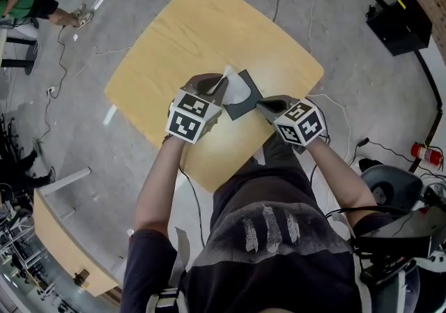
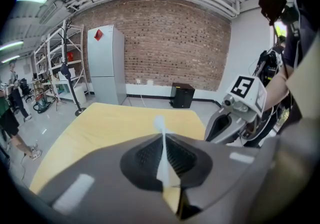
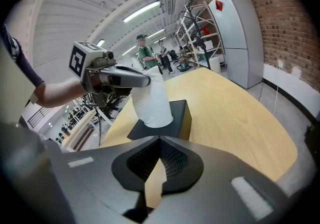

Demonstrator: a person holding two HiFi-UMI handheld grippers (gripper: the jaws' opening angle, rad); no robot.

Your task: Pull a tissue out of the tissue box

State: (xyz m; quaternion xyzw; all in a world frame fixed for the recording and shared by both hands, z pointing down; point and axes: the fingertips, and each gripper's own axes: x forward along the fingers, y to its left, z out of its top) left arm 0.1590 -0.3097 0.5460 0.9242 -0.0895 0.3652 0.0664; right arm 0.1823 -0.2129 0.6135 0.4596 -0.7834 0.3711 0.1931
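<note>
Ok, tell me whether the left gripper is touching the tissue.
Touching. In the left gripper view the left gripper is shut on the tissue; the right gripper view shows that tissue standing up out of the tissue box.

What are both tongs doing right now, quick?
Left tongs: closed, holding the tissue that sticks up out of the tissue box.
Right tongs: closed, holding nothing.
</note>
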